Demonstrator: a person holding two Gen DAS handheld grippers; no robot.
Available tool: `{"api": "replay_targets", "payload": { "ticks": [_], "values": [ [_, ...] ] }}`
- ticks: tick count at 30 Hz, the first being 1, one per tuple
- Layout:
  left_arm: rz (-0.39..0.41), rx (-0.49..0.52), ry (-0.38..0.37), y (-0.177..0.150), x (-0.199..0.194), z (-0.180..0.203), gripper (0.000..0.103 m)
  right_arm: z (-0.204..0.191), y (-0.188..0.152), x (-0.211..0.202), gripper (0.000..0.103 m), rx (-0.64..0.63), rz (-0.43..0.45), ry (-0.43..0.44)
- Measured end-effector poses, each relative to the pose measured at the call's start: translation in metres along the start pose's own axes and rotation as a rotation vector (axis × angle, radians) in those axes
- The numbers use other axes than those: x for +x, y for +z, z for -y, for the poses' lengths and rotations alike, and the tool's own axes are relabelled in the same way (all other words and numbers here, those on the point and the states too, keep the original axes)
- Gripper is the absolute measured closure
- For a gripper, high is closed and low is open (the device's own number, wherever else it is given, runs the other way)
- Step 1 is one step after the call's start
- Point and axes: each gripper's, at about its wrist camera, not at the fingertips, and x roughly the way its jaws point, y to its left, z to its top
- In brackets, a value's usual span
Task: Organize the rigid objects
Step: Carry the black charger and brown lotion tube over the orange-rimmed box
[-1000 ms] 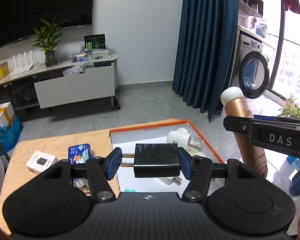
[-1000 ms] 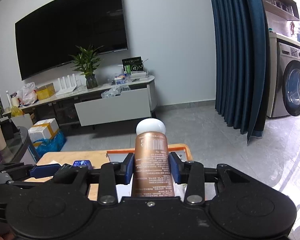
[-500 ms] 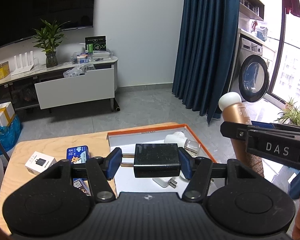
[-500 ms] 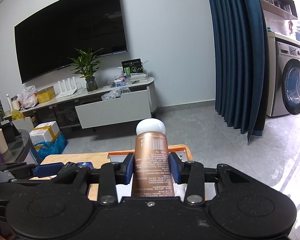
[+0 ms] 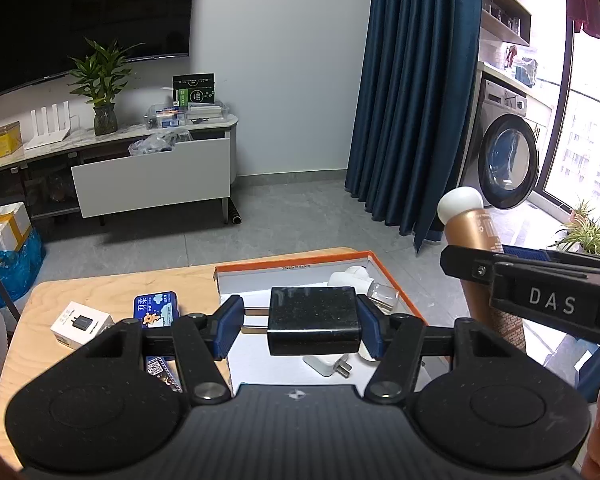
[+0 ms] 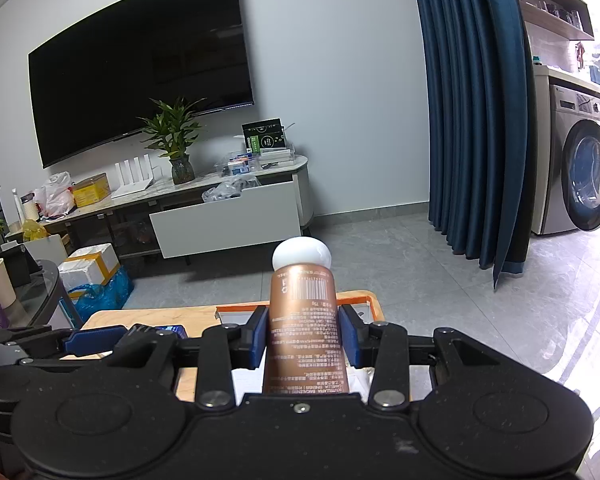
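My left gripper is shut on a black charger block with its prongs pointing left, held above an orange-rimmed white tray. The tray holds a white adapter and bulb and a white plug. My right gripper is shut on a copper tube with a white cap, held upright. In the left wrist view the tube and the right gripper stand to the right of the tray.
On the wooden table, left of the tray, lie a small white charger box and a blue tin. A printed card lies under my left finger. Beyond the table edge is grey floor.
Both grippers have risen and pulled back a little, so the table and tray sit lower and farther in view. Both keep their hold.
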Motion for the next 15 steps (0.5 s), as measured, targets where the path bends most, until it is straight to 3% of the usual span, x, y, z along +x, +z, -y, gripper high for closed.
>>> {"api": "replay_targets", "payload": {
  "ticks": [15],
  "values": [
    [-0.015,0.006,-0.003,-0.0003,0.0075,0.0005,0.042,0.0069,-0.0012,0.0093,0.056,0.010,-0.024,-0.008]
  ]
}}
